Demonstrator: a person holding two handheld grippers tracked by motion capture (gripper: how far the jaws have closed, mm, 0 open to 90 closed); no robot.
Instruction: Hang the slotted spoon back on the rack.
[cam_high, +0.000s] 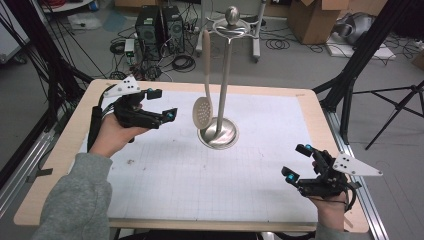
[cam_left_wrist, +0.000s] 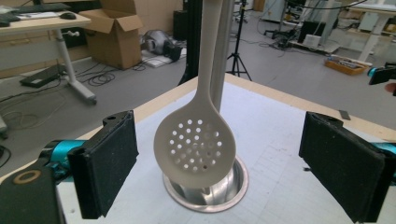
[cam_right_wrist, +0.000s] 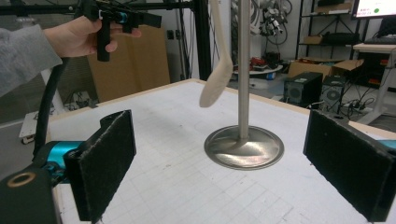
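1. We work at a pale wooden bench (cam_high: 310, 107) covered by a white gridded mat (cam_high: 200, 175), with a polished steel utensil stand (cam_high: 223, 85) on its round base near the far middle.
2. From the stand's top hook hangs a cream plastic slotted spoon (cam_high: 203, 107); its long axis runs nearly vertical, with the perforated bowl low, just above the base.
3. Our left gripper (cam_high: 161, 105) is the nearer one, level with the bowl and aimed at it; in the left gripper view the spoon's bowl (cam_left_wrist: 195, 147) sits straight ahead, midway between the fingers (cam_left_wrist: 109, 158) but beyond them.
4. Those fingers stand wide apart, holding nothing.
5. Our right gripper (cam_high: 297, 161) waits well apart near the bench's near right corner, its fingers (cam_right_wrist: 105, 161) also spread and empty.
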